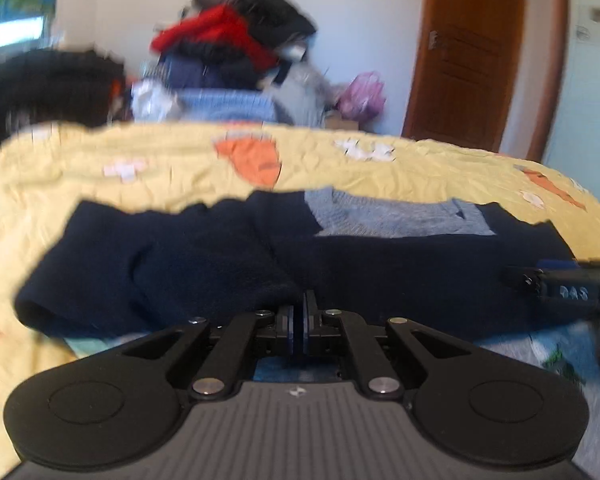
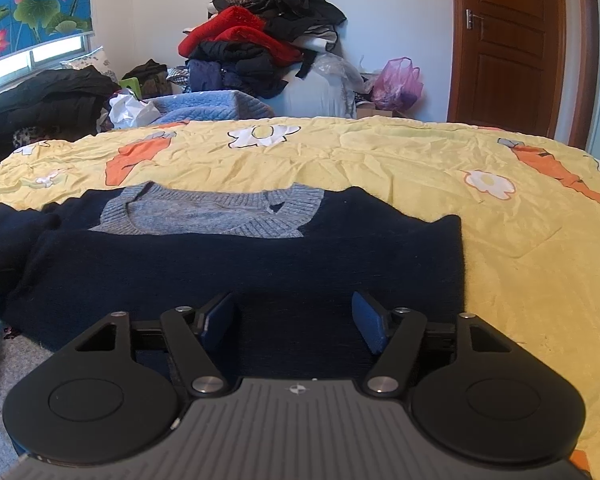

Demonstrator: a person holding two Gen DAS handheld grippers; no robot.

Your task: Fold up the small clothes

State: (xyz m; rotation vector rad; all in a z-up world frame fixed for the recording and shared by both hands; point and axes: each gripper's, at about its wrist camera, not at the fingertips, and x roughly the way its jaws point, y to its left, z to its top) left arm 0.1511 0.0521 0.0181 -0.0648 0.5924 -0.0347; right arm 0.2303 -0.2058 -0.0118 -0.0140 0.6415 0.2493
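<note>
1. Your navy sweater [image 2: 236,268] with the grey collar [image 2: 208,216] lies flat on the yellow carrot-print quilt [image 2: 380,152], near its front edge. 1 sleeve [image 1: 100,272] is folded in across the left side in the left wrist view.
2. Your left gripper [image 1: 299,320] has its pads pressed together with nothing visibly between them. If you meant to carry the sleeve, it has slipped free and the fold may spring back.
3. That view is blurred, so judge the grip poorly at your own risk. A fast sweep could drag the knit and bunch it.
4. Your right gripper [image 2: 296,320] stands with its fingers apart over the hem and no cloth pinched. Close too shallow and you will catch only 1 layer, skewing the fold.
5. The quilt is wrinkled and loose. Pinch too deep and you may lift it with the sweater.
</note>
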